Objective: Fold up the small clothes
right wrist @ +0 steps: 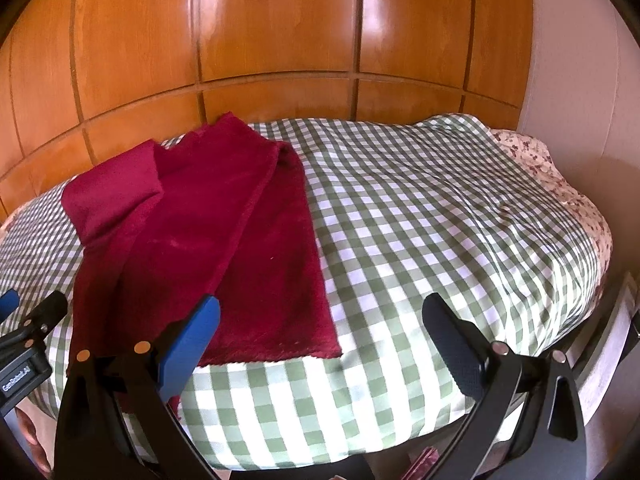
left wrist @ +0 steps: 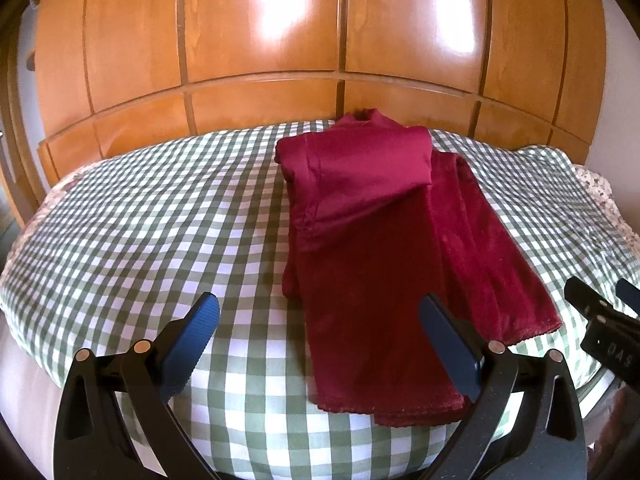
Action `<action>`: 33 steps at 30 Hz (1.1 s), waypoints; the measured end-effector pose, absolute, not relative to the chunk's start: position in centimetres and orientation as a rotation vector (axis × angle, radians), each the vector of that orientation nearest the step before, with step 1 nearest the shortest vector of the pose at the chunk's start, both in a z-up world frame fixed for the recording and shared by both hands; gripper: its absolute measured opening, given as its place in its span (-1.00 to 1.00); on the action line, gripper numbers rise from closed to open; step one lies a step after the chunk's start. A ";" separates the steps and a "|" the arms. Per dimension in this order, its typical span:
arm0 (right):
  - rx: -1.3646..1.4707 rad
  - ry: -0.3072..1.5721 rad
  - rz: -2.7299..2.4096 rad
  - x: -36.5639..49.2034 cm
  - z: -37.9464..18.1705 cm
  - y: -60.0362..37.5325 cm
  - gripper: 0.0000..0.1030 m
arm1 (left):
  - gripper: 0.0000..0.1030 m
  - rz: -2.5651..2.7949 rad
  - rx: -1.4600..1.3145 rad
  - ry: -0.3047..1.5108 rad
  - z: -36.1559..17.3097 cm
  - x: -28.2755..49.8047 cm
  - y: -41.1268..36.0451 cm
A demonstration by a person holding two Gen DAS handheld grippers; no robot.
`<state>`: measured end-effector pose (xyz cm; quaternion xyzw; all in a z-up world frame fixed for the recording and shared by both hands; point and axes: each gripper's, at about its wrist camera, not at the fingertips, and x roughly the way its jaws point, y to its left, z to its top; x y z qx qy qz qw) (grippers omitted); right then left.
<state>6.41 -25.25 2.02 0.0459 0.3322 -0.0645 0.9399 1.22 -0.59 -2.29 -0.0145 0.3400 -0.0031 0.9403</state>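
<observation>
A dark red garment (left wrist: 372,240), partly folded lengthwise, lies flat on the bed's checked cover (left wrist: 180,208) before a wooden wardrobe (left wrist: 260,40), while the left gripper (left wrist: 320,344) and right gripper (right wrist: 320,344) hover at its near hem, fingers spread and holding nothing.

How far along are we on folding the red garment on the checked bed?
Done: the red garment is narrowed lengthwise, its top part folded over, lying on the checked bedcover. In hand: nothing; the left tool and right tool are open at its near hem. Left: probably folding it crosswise.
</observation>
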 end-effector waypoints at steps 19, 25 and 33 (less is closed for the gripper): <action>0.269 0.861 0.325 13.3 0.0 -24.0 -0.29 | -0.92 -0.291 -0.140 0.824 -4.2 4.5 -0.3; 0.215 0.969 0.444 15.7 -2.7 -19.5 -0.29 | -0.92 -0.316 -0.273 0.705 0.1 4.0 4.5; 0.120 0.851 0.429 15.1 1.0 -21.0 -0.94 | -0.93 -0.097 -0.370 0.527 7.2 5.4 14.8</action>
